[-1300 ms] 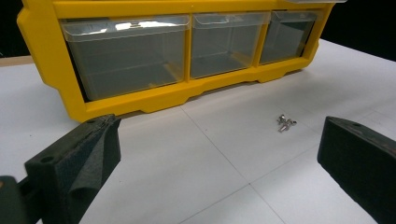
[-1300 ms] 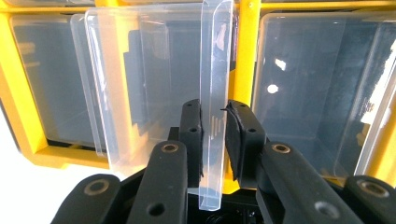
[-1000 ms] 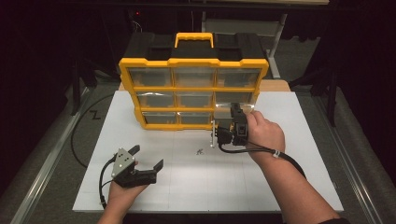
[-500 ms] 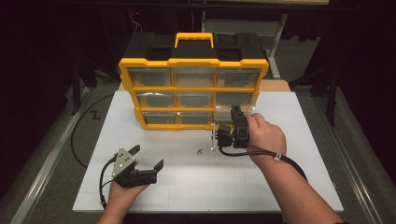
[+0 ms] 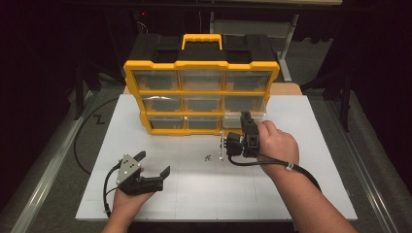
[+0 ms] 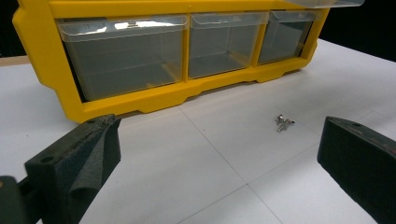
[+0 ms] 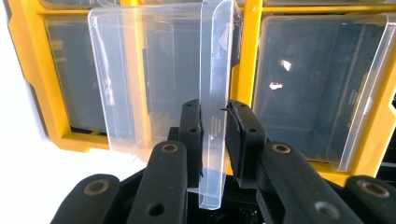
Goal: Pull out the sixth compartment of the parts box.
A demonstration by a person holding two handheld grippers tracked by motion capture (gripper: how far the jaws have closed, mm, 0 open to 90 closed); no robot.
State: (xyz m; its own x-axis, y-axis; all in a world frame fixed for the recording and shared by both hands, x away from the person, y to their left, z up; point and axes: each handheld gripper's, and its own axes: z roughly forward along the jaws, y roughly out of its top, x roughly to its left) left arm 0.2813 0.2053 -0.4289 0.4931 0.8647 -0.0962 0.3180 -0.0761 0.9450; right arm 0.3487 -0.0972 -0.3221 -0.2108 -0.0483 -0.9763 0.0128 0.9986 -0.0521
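Left tongs [image 5: 154,165] are held low over the near-left part of the white table [image 5: 311,194], jaws spread wide, nothing between them and nothing touched; in the left gripper view the two black jaws stand far apart at either edge.

Right tongs [image 7: 214,135] are clamped on the front wall of a clear plastic drawer [image 7: 154,79], one jaw on each face of the wall. In the high view the right tongs [image 5: 224,145] sit just in front of the bottom-right corner of the cabinet.

A small cluster of silver screws [image 6: 283,122] lies on the table between the two tongs, near the clear plastic drawer [image 5: 243,121]; the exact number cannot be told.

One yellow plastic organiser cabinet with a black back and yellow carry handle [image 5: 201,68] stands upright at the far side of the table, long axis running left-right, drawer fronts facing the person. Nine clear drawers are counted, three rows of three. The gripped drawer is the bottom-right one, pulled partly out toward the person, long axis running near-far.
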